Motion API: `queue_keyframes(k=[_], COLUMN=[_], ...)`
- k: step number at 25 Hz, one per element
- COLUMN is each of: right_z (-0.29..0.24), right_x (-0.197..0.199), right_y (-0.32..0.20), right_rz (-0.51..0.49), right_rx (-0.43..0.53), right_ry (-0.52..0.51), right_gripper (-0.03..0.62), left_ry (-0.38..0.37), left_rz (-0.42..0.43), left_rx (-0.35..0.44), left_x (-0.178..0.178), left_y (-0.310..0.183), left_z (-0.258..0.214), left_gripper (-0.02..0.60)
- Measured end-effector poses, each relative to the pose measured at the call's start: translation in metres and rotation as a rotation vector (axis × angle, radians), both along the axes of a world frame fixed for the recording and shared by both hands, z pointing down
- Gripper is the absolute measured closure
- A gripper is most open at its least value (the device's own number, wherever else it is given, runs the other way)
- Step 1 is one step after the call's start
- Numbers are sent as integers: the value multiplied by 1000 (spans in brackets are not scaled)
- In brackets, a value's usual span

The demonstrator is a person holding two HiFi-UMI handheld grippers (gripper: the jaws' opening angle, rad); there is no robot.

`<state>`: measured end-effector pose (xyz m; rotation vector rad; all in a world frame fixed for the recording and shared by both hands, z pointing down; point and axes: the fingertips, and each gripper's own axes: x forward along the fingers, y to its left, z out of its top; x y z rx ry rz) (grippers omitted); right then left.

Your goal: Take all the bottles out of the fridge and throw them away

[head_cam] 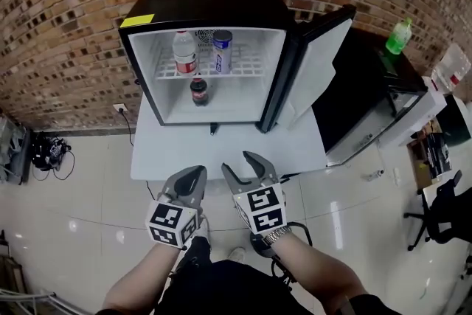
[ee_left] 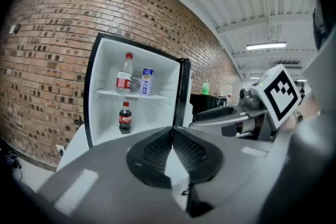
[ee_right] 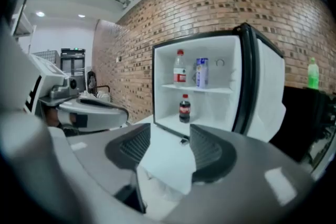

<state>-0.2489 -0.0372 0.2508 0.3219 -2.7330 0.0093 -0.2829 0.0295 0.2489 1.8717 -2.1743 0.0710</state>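
A small black fridge (head_cam: pixel 210 0) stands open on a white table (head_cam: pixel 295 147). On its upper shelf are a clear bottle with a red label (head_cam: pixel 185 53) and a blue and white can (head_cam: pixel 222 50). A dark cola bottle (head_cam: pixel 198 91) stands on the fridge floor. Both grippers hang side by side in front of the table, apart from the fridge. My left gripper (head_cam: pixel 199 172) is shut with nothing in it, its pads meeting (ee_left: pixel 172 131). My right gripper (head_cam: pixel 240 164) is open and empty (ee_right: pixel 169 136). The right gripper view shows the cola bottle (ee_right: pixel 185 109) straight ahead.
The fridge door (head_cam: pixel 313 66) swings out to the right. A green bottle (head_cam: pixel 399 36) stands on a black cabinet (head_cam: pixel 361 96) beside it. A brick wall (head_cam: pixel 66 18) is behind. Cables (head_cam: pixel 48 153) lie on the floor at left, an office chair (head_cam: pixel 442 214) at right.
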Motion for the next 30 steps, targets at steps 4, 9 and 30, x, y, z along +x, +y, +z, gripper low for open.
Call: queue_keyframes(k=[4, 9, 30], right_z=[-33, -60, -84], right_x=[-54, -116, -273], right_y=[-2, -18, -104], right_rz=[-41, -40, 162], right_rx=[34, 63, 60], right_ry=[-38, -64, -45], right_gripper=[361, 361, 303], left_ry=[-20, -43, -104], left_rz=[-23, -35, 63], left_rx=[24, 47, 91], left_x=[-43, -94, -204], left_y=[-1, -6, -34], left_z=[-19, -40, -77], left_gripper=[578, 578, 578])
